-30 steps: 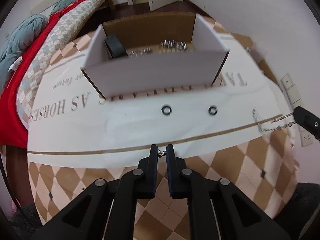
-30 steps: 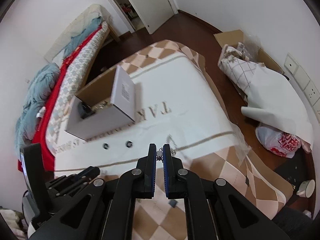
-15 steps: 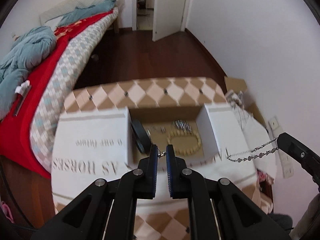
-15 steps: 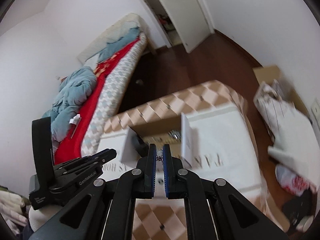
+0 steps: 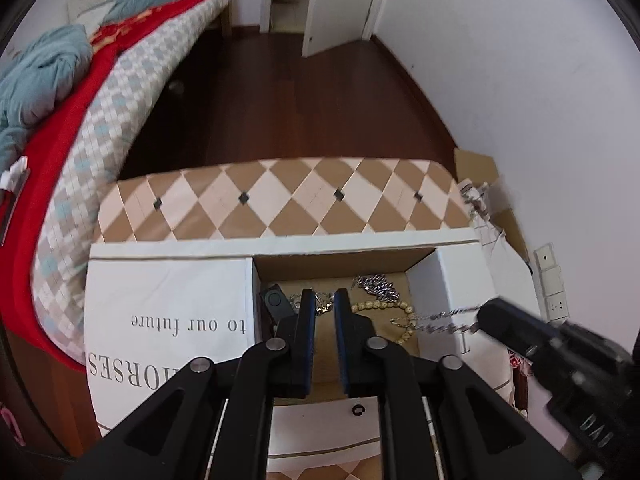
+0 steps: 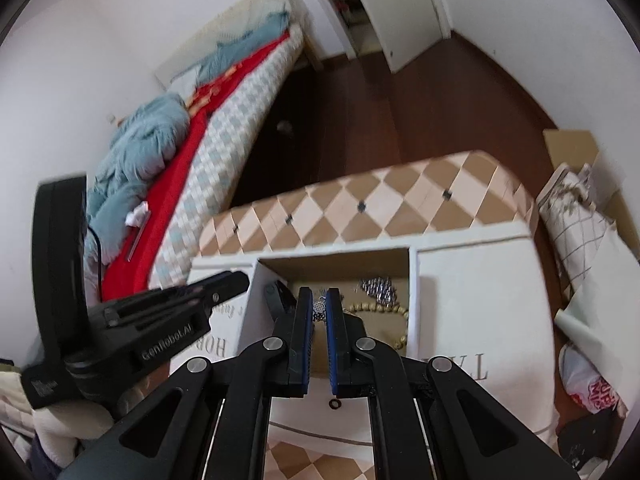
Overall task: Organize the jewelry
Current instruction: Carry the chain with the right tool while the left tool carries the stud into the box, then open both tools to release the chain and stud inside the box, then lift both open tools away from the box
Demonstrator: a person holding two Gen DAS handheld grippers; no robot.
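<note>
Dangling from the right gripper (image 6: 319, 310), the chain (image 5: 444, 319) hangs beside the opening left gripper (image 5: 324, 307).

Table with diamond-pattern cloth (image 5: 280, 200); white printed sheet (image 5: 168, 312) over its near part. Open cardboard box (image 5: 340, 260) sits on sheet; small black ring (image 5: 358, 410) lies just before it.

My claws hang over the open cardboard box (image 5: 436, 276), whose top stands clear for a straight drop between its white side walls. Its floor is crowded with a bead bracelet (image 5: 382, 308), a silver chain heap (image 5: 376, 285) and a black disc (image 5: 274, 301). My right gripper (image 5: 486, 318) blocks the box's right side.
</note>
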